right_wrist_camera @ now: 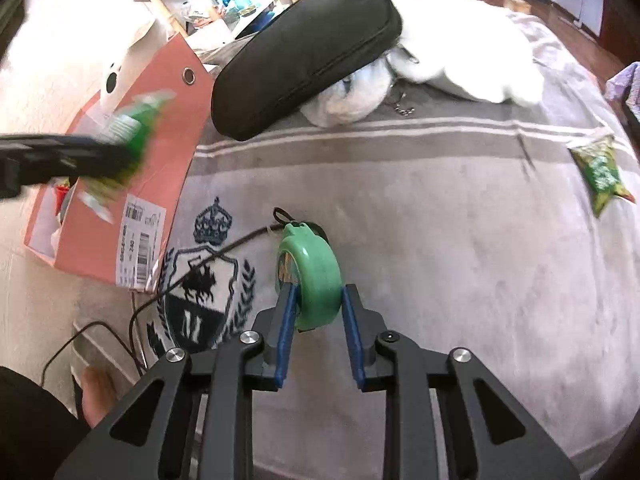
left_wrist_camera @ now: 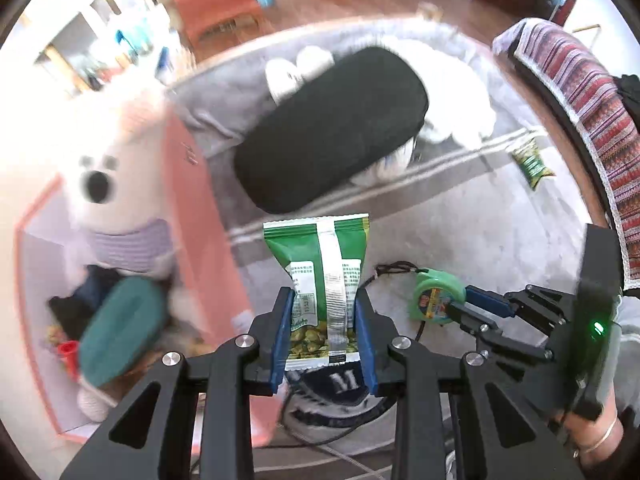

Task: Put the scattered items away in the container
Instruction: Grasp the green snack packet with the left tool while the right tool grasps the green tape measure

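Observation:
My left gripper [left_wrist_camera: 324, 296] is shut on the lower part of a green snack packet [left_wrist_camera: 320, 256], held upright above the grey blanket just right of the pink box [left_wrist_camera: 208, 216]. In the right wrist view that packet [right_wrist_camera: 136, 128] and the left gripper [right_wrist_camera: 120, 152] blur in front of the pink box [right_wrist_camera: 160, 120]. My right gripper [right_wrist_camera: 318, 292] is shut on a round green tape measure [right_wrist_camera: 312, 264] that rests on edge on the blanket; in the left wrist view the right gripper [left_wrist_camera: 460, 308] grips the tape measure [left_wrist_camera: 432, 296].
The box holds a white plush bear [left_wrist_camera: 108, 184] and a teal item [left_wrist_camera: 120, 332]. A black case [right_wrist_camera: 304, 48] leans on white plush [right_wrist_camera: 460, 60] at the back. A second green packet [right_wrist_camera: 600, 172] lies far right. A cable [right_wrist_camera: 140, 308] and a bare foot [right_wrist_camera: 96, 396] are lower left.

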